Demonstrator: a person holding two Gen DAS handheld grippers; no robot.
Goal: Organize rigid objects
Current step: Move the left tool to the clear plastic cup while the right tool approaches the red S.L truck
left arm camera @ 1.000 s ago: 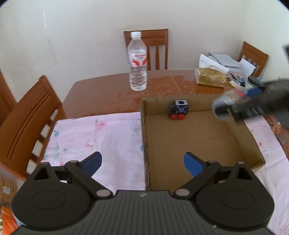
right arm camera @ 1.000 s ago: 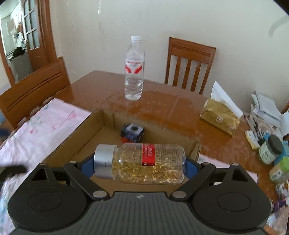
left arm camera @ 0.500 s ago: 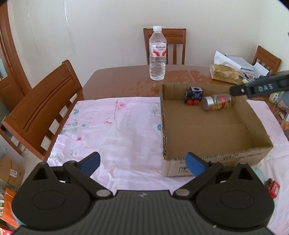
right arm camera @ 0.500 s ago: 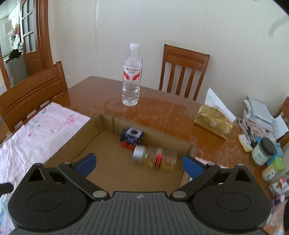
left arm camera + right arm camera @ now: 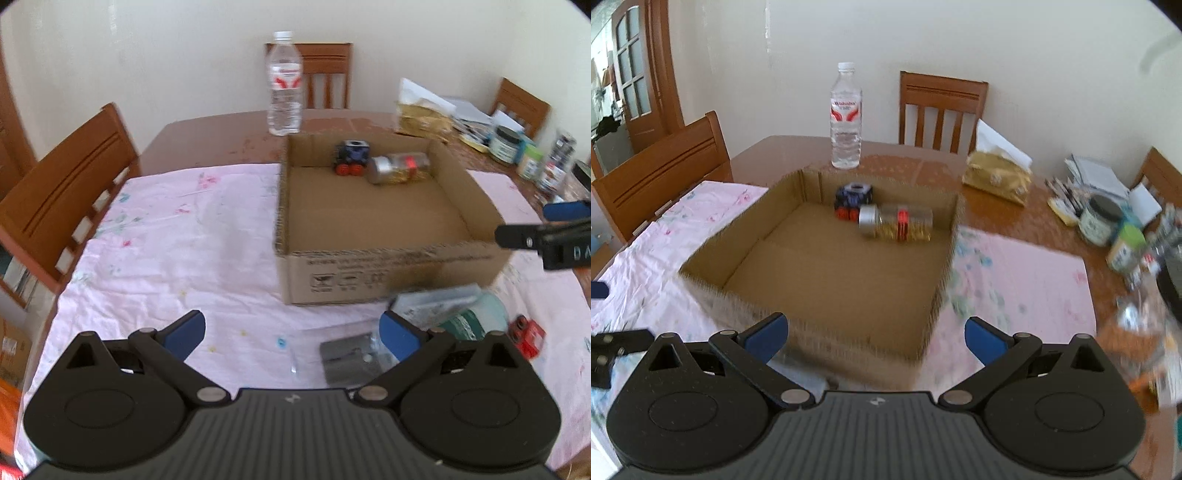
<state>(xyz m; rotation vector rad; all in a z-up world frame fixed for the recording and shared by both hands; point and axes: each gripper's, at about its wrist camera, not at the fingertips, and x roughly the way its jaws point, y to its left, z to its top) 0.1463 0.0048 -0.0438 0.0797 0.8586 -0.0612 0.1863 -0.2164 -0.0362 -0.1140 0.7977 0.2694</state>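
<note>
Jaws wide on both grippers; cardboard box (image 5: pixel 827 273) holds one pill bottle (image 5: pixel 897 224), one toy cube (image 5: pixel 854 202)

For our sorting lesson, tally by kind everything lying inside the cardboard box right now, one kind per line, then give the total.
Toy cube on red wheels: 1
Capsule jar with silver lid: 1
Total in the cardboard box: 2

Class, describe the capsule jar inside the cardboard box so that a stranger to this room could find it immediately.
Start at the open cardboard box on the pink floral cloth. Along its far wall lies a clear jar of golden capsules, on its side. Unlike the dark toy cube with red wheels beside it, it has a silver lid and red label.
</note>
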